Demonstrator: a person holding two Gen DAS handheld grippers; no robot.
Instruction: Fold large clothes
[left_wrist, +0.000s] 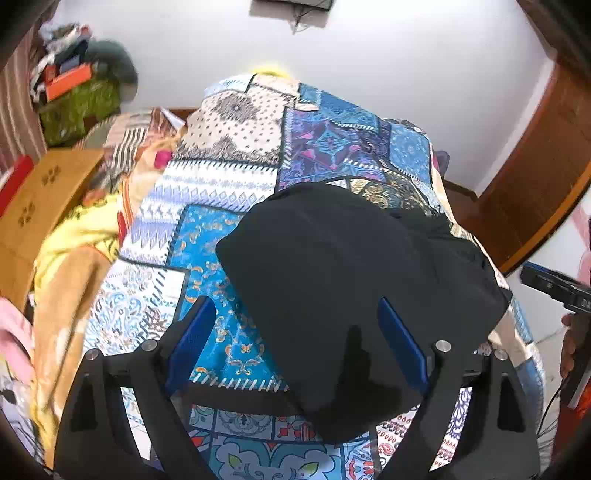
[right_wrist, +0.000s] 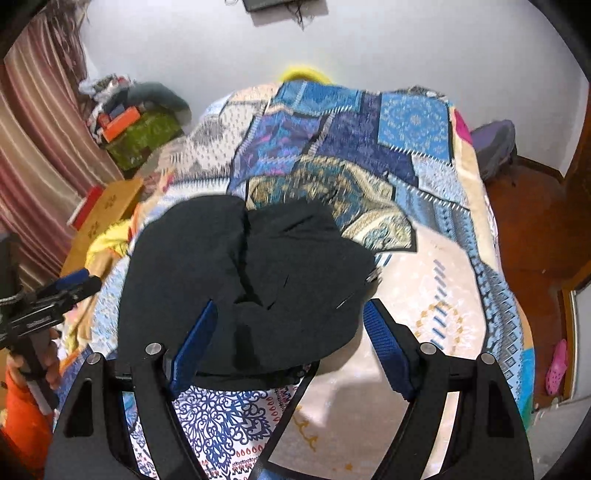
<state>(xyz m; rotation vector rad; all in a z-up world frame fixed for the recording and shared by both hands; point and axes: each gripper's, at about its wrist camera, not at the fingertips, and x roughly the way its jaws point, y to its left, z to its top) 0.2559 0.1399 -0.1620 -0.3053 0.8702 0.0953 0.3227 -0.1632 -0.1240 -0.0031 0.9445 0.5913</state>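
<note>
A black garment (left_wrist: 351, 280) lies folded in a compact bundle on a bed with a blue patchwork cover (left_wrist: 221, 192). My left gripper (left_wrist: 295, 306) is open above the garment's left side, one finger over the cover and one over the cloth, holding nothing. In the right wrist view the garment (right_wrist: 243, 280) shows creases and an overlapping fold. My right gripper (right_wrist: 290, 306) is open above its near edge and holds nothing. The left gripper also shows at the left of the right wrist view (right_wrist: 79, 282), and the right gripper's body at the right edge of the left wrist view.
A yellow and tan blanket (left_wrist: 74, 251) lies bunched at the bed's left. A wooden box (left_wrist: 40, 199) and piled items (left_wrist: 81, 92) stand by a striped curtain (right_wrist: 33, 155). A wooden door (left_wrist: 546, 158) is at the right. A pink sandal (right_wrist: 557, 365) lies on the floor.
</note>
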